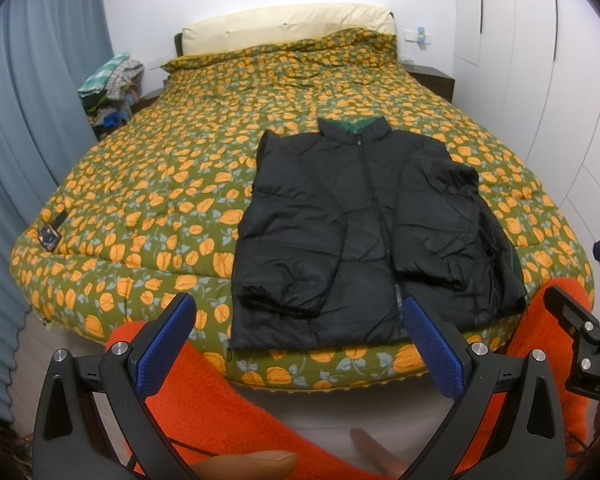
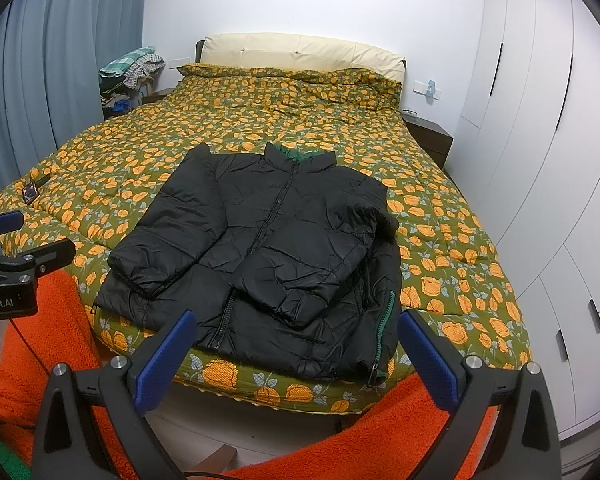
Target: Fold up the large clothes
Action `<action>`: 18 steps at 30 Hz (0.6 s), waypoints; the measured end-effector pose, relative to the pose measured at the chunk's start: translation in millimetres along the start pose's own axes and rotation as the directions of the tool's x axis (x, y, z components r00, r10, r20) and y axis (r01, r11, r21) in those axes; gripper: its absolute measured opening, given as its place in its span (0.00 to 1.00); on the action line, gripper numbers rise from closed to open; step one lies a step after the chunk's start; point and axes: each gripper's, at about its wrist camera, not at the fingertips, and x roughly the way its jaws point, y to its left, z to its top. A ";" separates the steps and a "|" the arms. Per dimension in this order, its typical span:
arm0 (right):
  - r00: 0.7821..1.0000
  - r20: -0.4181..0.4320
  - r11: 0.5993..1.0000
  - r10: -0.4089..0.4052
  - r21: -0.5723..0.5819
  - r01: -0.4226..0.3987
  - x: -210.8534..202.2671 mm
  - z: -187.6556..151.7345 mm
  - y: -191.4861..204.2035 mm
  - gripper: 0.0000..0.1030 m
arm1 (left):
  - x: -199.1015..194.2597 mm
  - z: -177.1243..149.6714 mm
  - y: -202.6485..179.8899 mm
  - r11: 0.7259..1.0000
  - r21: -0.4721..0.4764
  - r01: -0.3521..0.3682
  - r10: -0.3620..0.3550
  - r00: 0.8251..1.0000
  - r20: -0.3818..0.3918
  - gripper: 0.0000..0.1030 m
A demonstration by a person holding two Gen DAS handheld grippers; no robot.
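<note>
Black puffer jacket lies zipped, sleeves folded in, at foot edge of floral duvet; left gripper & right gripper both released, short of jacket.

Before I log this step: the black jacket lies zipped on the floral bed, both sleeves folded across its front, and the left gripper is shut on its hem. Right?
Not quite. The left gripper is open and holds nothing, as the left wrist view shows. The rest stands: the black jacket lies zipped on the floral bed, both sleeves folded across its front.
</note>
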 end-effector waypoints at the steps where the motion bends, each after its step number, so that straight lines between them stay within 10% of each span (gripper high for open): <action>1: 1.000 0.000 1.000 0.000 0.000 0.000 0.0 0.0 0.1 0.99 | 0.5 -0.3 1.1 1.000 0.000 0.000 0.000 1.000 0.000 1.00; 18: 1.000 -0.001 1.000 0.001 0.002 -0.001 0.1 -1.1 0.4 0.99 | 0.5 -1.1 -1.0 1.000 0.005 -0.001 0.001 1.000 0.000 1.00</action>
